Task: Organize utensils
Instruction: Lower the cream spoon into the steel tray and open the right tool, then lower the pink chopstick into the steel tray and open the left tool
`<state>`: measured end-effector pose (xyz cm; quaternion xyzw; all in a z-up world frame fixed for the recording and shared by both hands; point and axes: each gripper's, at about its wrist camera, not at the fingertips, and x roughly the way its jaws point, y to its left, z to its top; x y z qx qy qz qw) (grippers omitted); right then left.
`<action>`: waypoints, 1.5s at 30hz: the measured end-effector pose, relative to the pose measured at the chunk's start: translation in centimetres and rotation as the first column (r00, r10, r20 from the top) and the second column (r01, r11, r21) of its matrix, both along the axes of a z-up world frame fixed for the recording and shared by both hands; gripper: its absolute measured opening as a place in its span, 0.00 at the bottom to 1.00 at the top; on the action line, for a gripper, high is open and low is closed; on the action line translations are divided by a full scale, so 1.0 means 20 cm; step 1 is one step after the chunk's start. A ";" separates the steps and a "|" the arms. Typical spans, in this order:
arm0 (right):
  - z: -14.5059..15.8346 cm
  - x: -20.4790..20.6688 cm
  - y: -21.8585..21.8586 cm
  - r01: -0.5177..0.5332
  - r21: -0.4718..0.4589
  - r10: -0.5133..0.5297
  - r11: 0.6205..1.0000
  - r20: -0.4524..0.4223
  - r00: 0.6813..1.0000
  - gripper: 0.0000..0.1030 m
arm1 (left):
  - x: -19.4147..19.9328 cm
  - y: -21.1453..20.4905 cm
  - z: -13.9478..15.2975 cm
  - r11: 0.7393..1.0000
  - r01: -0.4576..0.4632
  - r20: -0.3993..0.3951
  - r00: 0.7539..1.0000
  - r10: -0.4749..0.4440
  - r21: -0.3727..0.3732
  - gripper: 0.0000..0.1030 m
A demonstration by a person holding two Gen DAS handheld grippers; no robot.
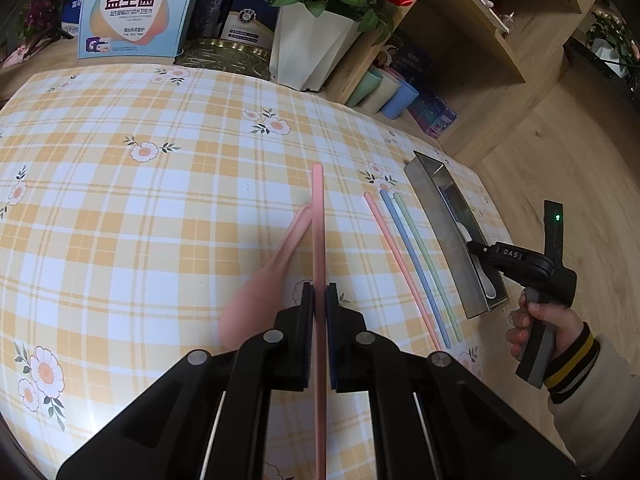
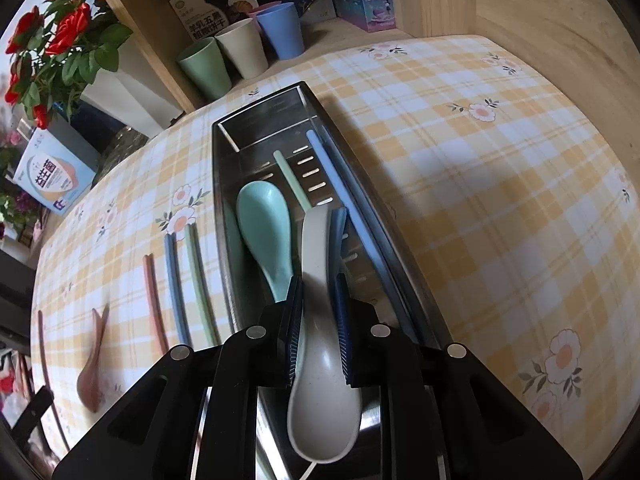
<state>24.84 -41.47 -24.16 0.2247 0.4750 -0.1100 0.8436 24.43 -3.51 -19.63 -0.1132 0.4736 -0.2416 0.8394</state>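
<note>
My left gripper (image 1: 319,294) is shut on a pink chopstick (image 1: 318,224) and holds it above the checked tablecloth. A pink spoon (image 1: 264,276) lies on the cloth just left of it. A pink (image 1: 400,268), a blue (image 1: 412,264) and a green chopstick (image 1: 430,266) lie side by side next to the steel utensil tray (image 1: 444,232). My right gripper (image 2: 318,316) is shut on a beige spoon (image 2: 320,360) over the tray (image 2: 224,208). In the tray lie a mint spoon (image 2: 264,228), a green chopstick (image 2: 290,178), a blue chopstick (image 2: 336,184) and a blue spoon (image 2: 338,232).
A white pot of red roses (image 1: 312,40), boxes and a sign (image 1: 132,8) stand at the table's far edge. A wooden shelf (image 1: 480,60) holds three cups (image 2: 240,48) behind the tray. The table edge runs just right of the tray.
</note>
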 end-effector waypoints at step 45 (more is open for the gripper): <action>0.11 -0.29 -0.51 0.020 -0.027 -0.018 0.999 0.062 0.998 0.69 | 0.54 -1.56 -0.12 0.987 0.144 -0.200 0.971 -0.127 0.074 0.06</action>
